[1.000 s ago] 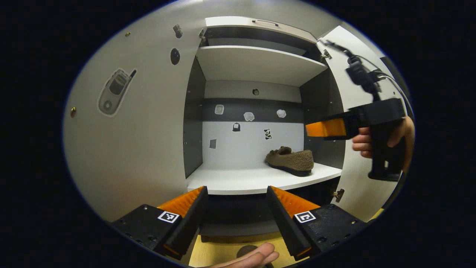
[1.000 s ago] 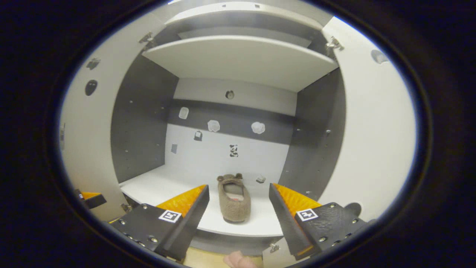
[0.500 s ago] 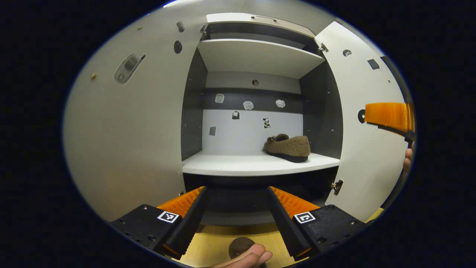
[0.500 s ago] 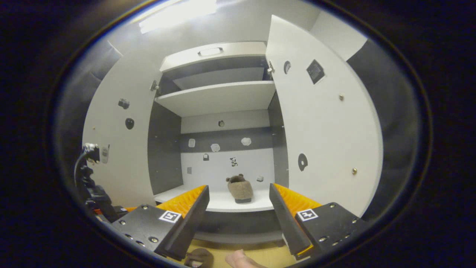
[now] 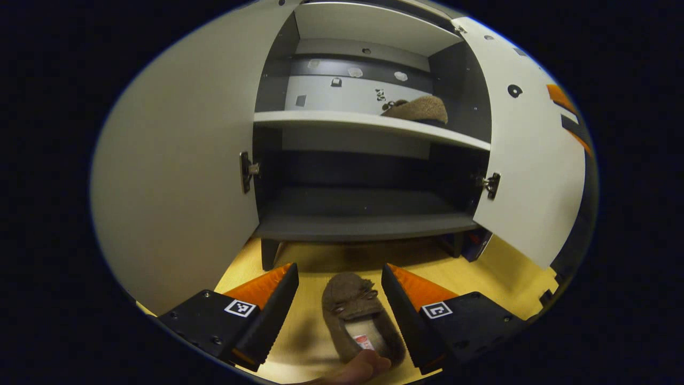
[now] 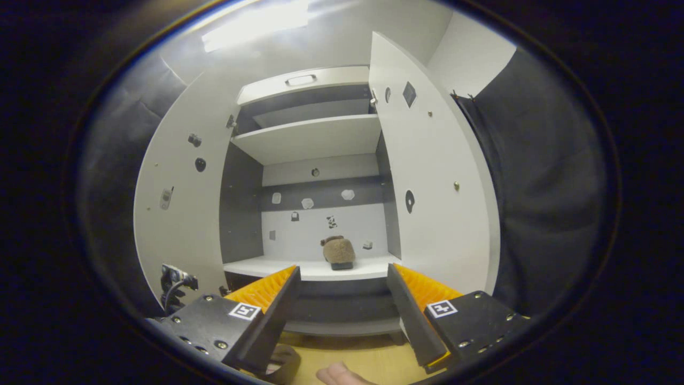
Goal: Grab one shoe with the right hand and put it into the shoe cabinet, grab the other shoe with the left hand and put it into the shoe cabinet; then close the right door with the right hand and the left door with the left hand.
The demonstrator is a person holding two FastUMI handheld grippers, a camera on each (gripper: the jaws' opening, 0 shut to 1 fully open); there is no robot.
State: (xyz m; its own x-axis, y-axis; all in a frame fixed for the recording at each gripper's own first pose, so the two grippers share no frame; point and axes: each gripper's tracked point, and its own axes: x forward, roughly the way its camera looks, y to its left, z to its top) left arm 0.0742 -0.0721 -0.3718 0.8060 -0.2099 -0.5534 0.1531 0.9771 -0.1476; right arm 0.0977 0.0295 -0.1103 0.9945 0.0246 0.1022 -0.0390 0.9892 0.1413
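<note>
One brown shoe sits on the white shelf inside my shoe cabinet. Its mate, the other shoe, lies on the wooden floor between the spread fingers of my left gripper, untouched. My right gripper hangs open, facing both open doors.

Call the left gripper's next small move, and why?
Probably lower the left gripper straight down over the shoe on the floor, then close. Its fingers are open and the shoe lies between them but not gripped. The other shoe already sits on the cabinet shelf, and both doors are open.
</note>
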